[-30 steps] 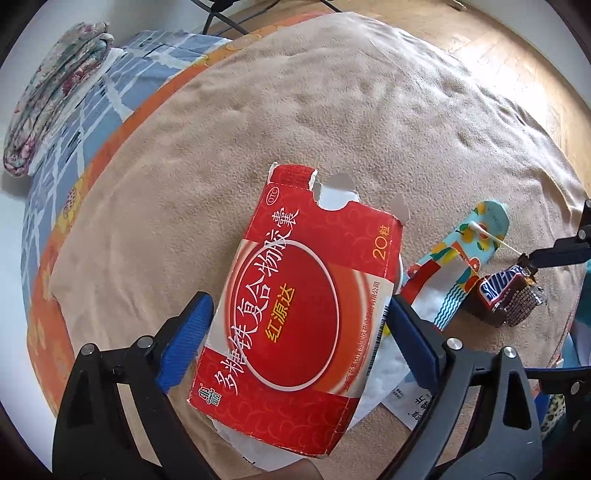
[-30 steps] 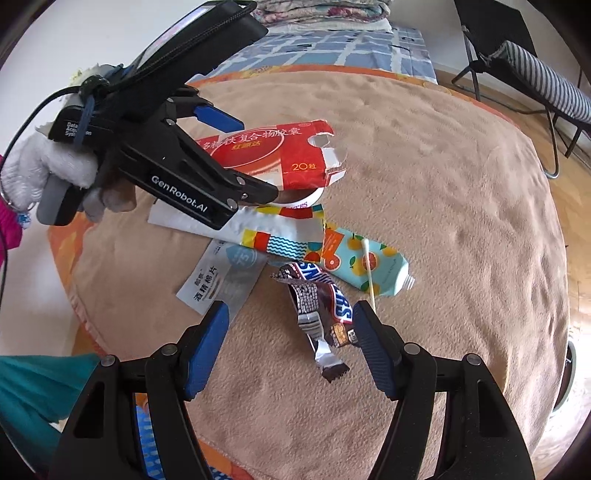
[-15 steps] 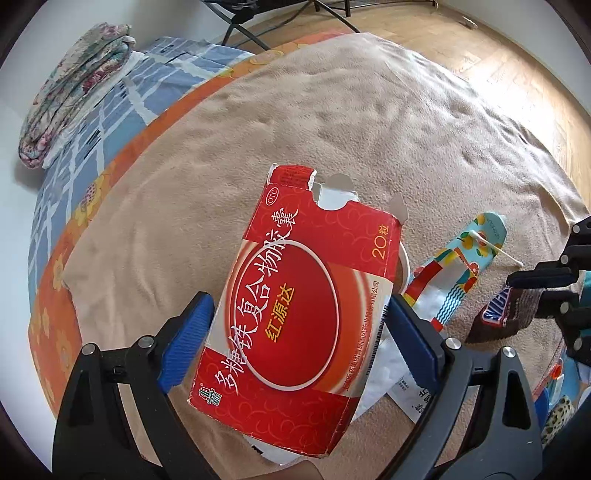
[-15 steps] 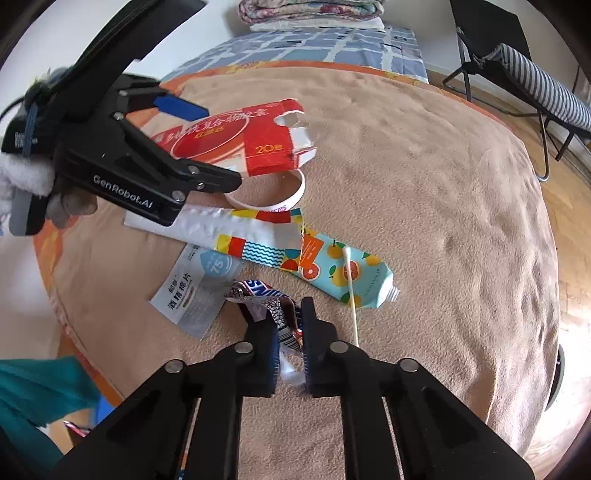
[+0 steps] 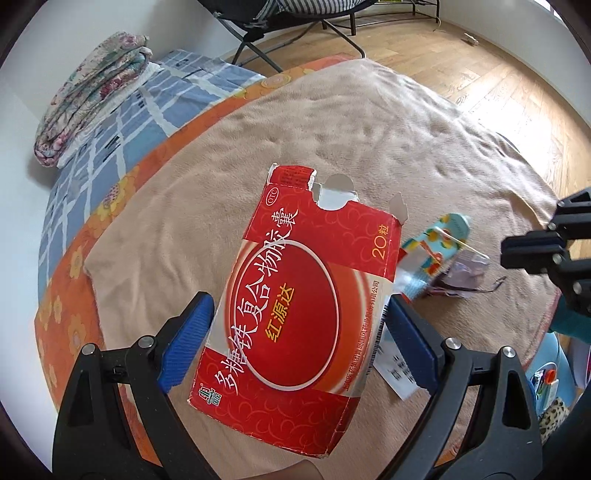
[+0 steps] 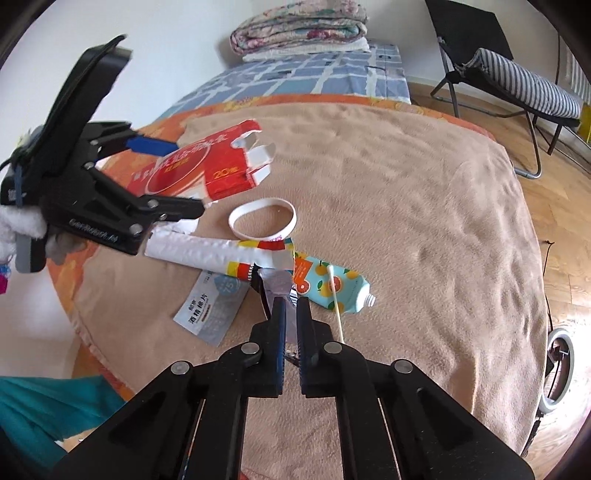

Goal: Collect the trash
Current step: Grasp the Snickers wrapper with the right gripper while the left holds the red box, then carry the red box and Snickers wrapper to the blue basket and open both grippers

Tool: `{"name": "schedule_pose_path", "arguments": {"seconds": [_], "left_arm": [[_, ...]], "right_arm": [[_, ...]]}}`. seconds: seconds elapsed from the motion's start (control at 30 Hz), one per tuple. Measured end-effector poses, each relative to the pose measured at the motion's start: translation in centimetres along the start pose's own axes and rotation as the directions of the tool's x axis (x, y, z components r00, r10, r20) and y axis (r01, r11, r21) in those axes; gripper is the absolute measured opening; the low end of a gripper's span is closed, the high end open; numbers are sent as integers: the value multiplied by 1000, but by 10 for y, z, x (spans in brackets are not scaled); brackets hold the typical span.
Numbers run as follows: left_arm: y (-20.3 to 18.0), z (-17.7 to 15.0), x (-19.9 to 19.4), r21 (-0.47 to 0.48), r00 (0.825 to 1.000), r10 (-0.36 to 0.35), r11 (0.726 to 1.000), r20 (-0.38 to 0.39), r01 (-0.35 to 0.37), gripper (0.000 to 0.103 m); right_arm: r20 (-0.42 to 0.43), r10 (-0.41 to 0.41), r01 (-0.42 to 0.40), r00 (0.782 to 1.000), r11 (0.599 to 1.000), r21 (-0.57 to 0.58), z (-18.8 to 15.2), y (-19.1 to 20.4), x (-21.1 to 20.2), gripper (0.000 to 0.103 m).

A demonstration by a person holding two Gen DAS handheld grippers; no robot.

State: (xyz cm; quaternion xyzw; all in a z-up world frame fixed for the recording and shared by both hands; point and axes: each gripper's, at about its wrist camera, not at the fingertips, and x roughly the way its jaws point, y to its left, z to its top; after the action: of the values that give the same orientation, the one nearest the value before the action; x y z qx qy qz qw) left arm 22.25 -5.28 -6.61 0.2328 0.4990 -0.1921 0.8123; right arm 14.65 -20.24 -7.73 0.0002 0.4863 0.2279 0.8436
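Candy wrapper (image 6: 277, 291) pinched in clenched right hand-held gripper (image 6: 290, 314); red medicine box (image 5: 303, 317) clamped in left hand-held gripper (image 5: 299, 332). Best lifted slowly, clear of cotton swab (image 6: 334, 299).

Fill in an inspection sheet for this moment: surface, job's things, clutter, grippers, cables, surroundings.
Surface: tan fleece blanket over a bed.
Job's things: red cardboard medicine box; crumpled candy wrapper; orange-print tube with cotton swab across it; white wristband; wipe sachet; long white packet.
Clutter: nothing seen.
Grippers: left gripper shut on the box, lifted; right gripper shut on the wrapper.
Cables: nothing seen.
Surroundings: folded quilt; striped folding chair; wood floor.
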Motion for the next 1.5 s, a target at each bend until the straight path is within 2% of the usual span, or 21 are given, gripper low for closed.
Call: {"name": "schedule_pose_path", "arguments": {"seconds": [0.1,0.27,0.3,0.37,0.4,0.43,0.47,0.57,0.8,0.87,0.9,0.93,1.13,1.4,1.5], "left_arm": [[-5,-6,-12,0,1000,-3,1000,11,3,95],[-7,-15,-19,-8,1000,-2,1000,7,2,95],[-7,-17,-20,-10,1000,-4,1000,8,4,95],[-5,-20,-21,-16,1000,-4,1000,8,4,95],[-4,-21,-21,-20,1000,-5,1000,8,5,95],[-2,-23,-21,-25,1000,-5,1000,7,5,95],[0,-25,-21,-31,1000,-5,999,7,5,95],[4,-31,-21,-43,1000,-2,999,1,2,95],[9,-41,-24,-55,1000,-5,998,3,5,95],[10,-44,-26,-56,1000,-6,998,6,6,95],[10,-44,-26,-57,1000,-3,998,6,3,95],[10,-46,-28,-58,1000,-3,998,7,3,95],[1,-60,-44,-69,1000,-4,998,15,5,95],[-27,-92,-78,-68,999,-18,997,41,20,95],[-41,-108,-88,-76,998,-33,996,49,37,95]], "right_arm": [[13,13,-13,1000,1000,3,-1,1,-5,3],[4,-15,15,1000,996,-91,-3,12,1,3],[-22,-11,8,1000,995,-101,-4,13,6,8],[-52,3,-9,999,994,-111,-6,14,13,30],[-58,11,-18,998,992,-122,-7,17,17,50],[-65,20,-29,998,990,-138,-8,20,20,62],[-74,25,-37,997,987,-154,-9,24,24,63],[-103,15,-36,995,980,-198,-11,36,37,63],[-171,15,-49,985,980,-192,-11,39,61,62],[-174,26,-58,984,982,-180,-11,37,61,50],[-179,29,-61,983,983,-171,-11,36,61,36],[-180,30,-60,983,985,-164,-11,36,60,36],[-144,46,-67,988,987,-144,-15,35,42,35],[-64,69,-77,996,989,-127,-22,41,-9,35],[-39,100,-104,994,986,-128,-30,49,-29,35]]}}
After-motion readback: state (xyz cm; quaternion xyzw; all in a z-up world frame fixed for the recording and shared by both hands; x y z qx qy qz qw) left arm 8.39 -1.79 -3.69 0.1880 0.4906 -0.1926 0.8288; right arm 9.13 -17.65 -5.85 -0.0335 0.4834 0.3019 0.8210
